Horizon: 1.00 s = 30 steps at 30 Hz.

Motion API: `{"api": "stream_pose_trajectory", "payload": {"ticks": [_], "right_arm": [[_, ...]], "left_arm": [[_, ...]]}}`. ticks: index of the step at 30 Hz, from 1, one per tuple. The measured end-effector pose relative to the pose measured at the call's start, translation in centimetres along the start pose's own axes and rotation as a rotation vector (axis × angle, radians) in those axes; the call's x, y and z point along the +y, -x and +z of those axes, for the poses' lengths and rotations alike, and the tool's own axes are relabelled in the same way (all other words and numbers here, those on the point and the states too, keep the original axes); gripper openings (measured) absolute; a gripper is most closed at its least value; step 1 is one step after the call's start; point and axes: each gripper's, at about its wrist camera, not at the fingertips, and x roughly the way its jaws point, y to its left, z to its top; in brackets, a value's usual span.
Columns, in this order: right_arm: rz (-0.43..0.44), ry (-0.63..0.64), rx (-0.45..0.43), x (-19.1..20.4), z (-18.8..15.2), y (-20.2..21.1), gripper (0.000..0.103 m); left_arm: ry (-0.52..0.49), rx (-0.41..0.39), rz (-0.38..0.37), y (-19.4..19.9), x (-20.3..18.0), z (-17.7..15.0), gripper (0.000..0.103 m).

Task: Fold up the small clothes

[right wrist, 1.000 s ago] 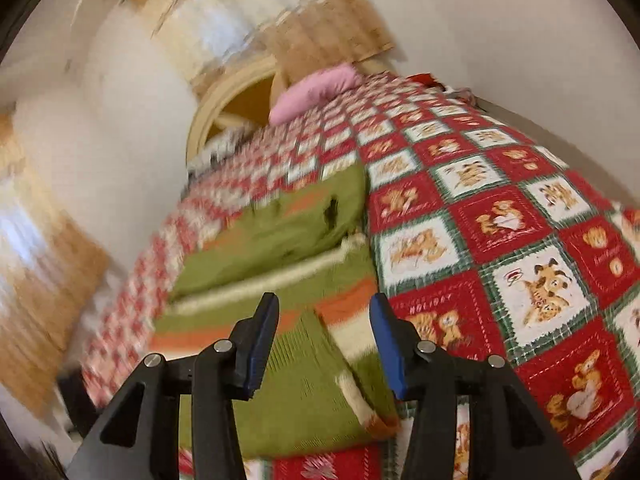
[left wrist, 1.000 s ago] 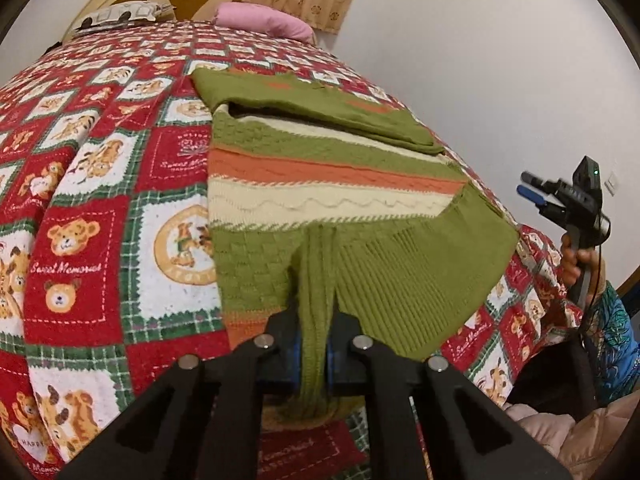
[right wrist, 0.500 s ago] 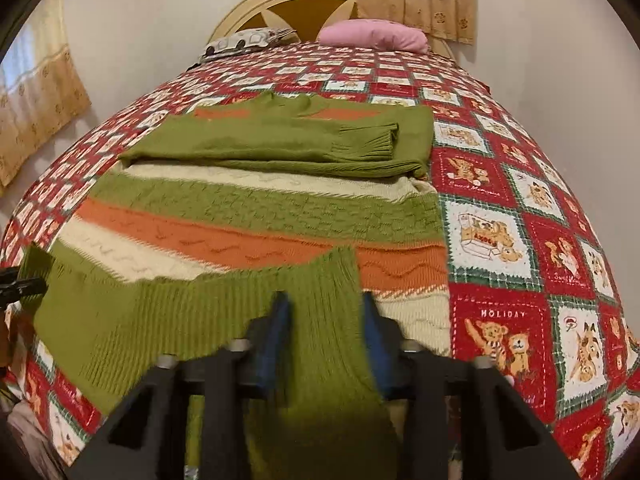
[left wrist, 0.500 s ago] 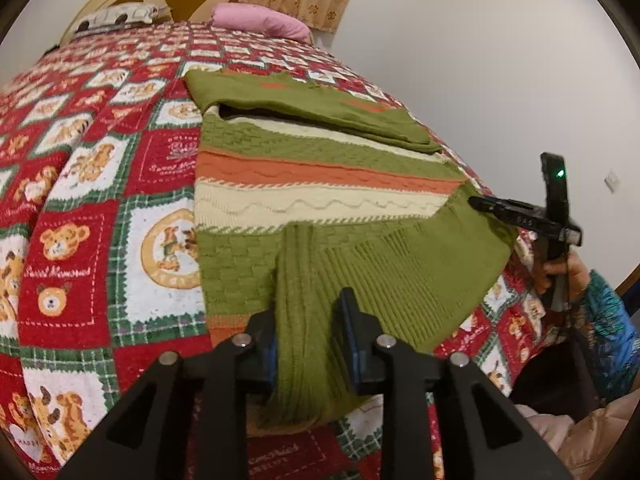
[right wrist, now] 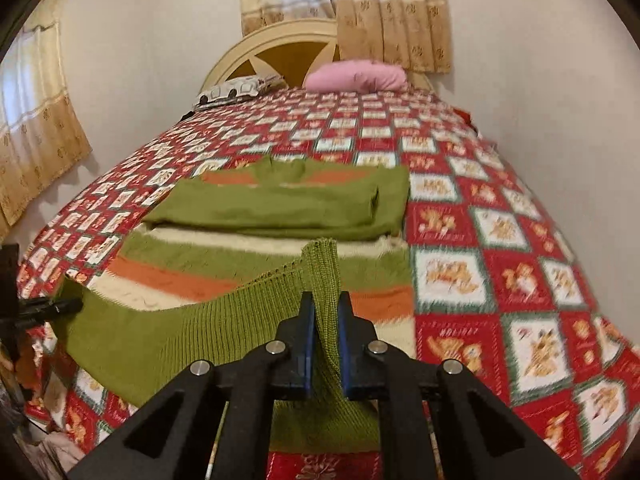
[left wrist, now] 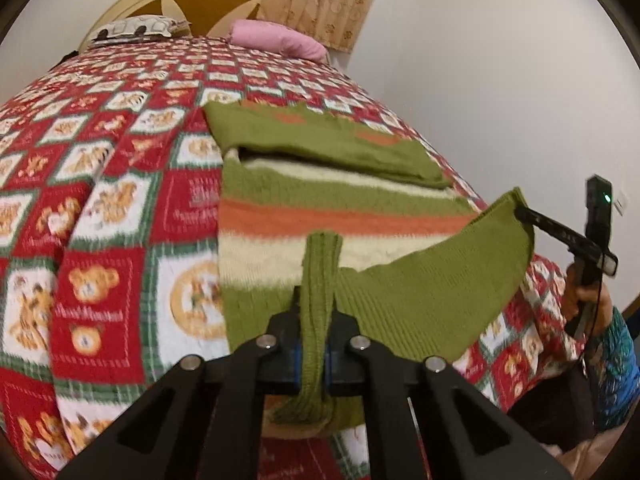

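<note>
A knitted sweater with green, orange and cream stripes lies on the bed, its sleeves folded across the top part. My left gripper is shut on the green ribbed hem at its left corner. My right gripper is shut on the hem's right corner. Both hold the hem lifted above the striped body, stretched between them. The right gripper also shows at the right of the left wrist view.
The bed carries a red, white and green teddy-bear quilt. A pink pillow and a patterned pillow lie by the headboard. A wall runs close along the bed's right side. Curtains hang at left.
Both grippers closed on the hem corners and lifted the hem off the bed, carrying it toward the top of the sweater. A second ago the right gripper was open and apart.
</note>
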Motion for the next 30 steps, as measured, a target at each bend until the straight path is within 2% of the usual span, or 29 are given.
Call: {"api": "stream_pose_trajectory", "payload": {"ticks": [6, 10, 15, 18, 20, 22, 23, 26, 27, 30], "right_arm": [[-0.048, -0.021, -0.068, 0.1, 2.4, -0.1, 0.009], [-0.053, -0.051, -0.073, -0.3, 4.3, -1.1, 0.009], [-0.059, -0.060, -0.076, -0.5, 6.6, -2.9, 0.009], [-0.065, -0.057, -0.068, -0.4, 7.7, -4.3, 0.009], [-0.060, -0.058, -0.056, -0.3, 8.0, -5.0, 0.009], [-0.060, -0.048, -0.054, -0.2, 7.7, -5.1, 0.009], [-0.062, -0.045, -0.055, -0.1, 7.4, -5.0, 0.009], [-0.042, -0.066, -0.053, -0.4, 6.4, -4.5, 0.009], [-0.038, -0.071, -0.052, -0.4, 6.2, -4.4, 0.009], [-0.039, -0.080, -0.044, -0.5, 5.2, -4.1, 0.009]], "left_arm": [[0.071, -0.007, 0.053, -1.3, 1.7, 3.9, 0.007], [0.088, -0.023, 0.101, -1.9, 2.6, 6.6, 0.007], [0.164, -0.040, 0.132, -2.8, 4.7, 10.5, 0.006], [0.131, -0.021, 0.166, -3.4, 4.8, 11.8, 0.006], [0.122, 0.008, 0.112, -3.4, 5.1, 11.8, 0.006], [0.126, 0.044, 0.048, -3.4, 5.5, 11.2, 0.013], [0.114, 0.058, 0.033, -3.3, 5.7, 10.5, 0.021], [0.055, 0.046, 0.064, -2.8, 5.1, 8.7, 0.049], [0.031, 0.047, 0.070, -2.8, 4.8, 7.9, 0.055], [-0.023, 0.060, 0.085, -3.7, 3.6, 6.6, 0.057]]}}
